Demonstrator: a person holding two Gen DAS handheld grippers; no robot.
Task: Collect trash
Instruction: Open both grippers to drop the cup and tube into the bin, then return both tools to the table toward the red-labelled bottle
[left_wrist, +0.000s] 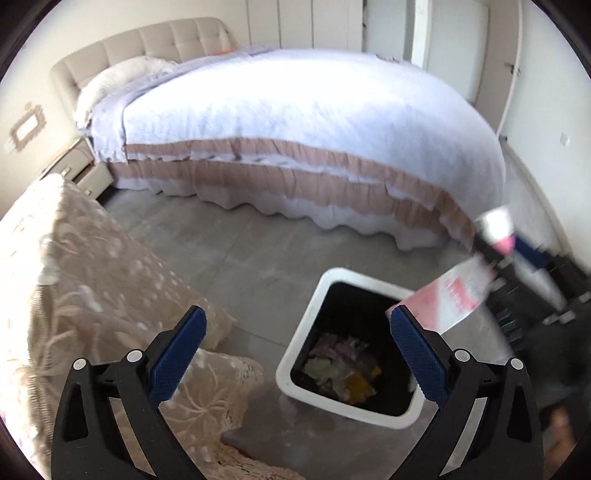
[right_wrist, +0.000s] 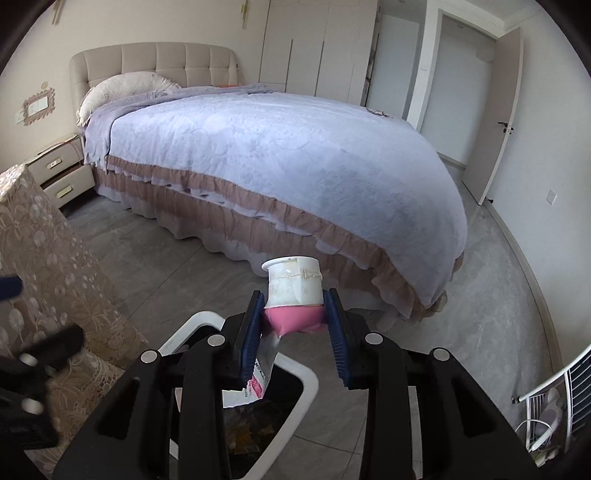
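Observation:
A white-rimmed trash bin (left_wrist: 306, 347) with a black inside stands on the floor and holds several scraps. Above its left edge my left gripper (left_wrist: 297, 317) is wide open with nothing between its blue pads. In the right wrist view my right gripper (right_wrist: 295, 299) is shut on a white and pink plastic cup (right_wrist: 293, 280), which stands upright in the jaws. A peeled pink-printed label (right_wrist: 260, 376) hangs from the cup over the bin (right_wrist: 310, 384). From the left wrist view, the right gripper (left_wrist: 517, 247), the cup (left_wrist: 495, 225) and the label (left_wrist: 450, 299) are blurred at the bin's far right corner.
A large bed (right_wrist: 280, 158) with a frilled skirt fills the far side. A lace-covered table (left_wrist: 74, 280) stands close on the left of the bin, with a nightstand (right_wrist: 59, 173) behind it. A white wire rack (right_wrist: 554, 402) is at lower right. A foot (left_wrist: 561, 424) shows near the bin.

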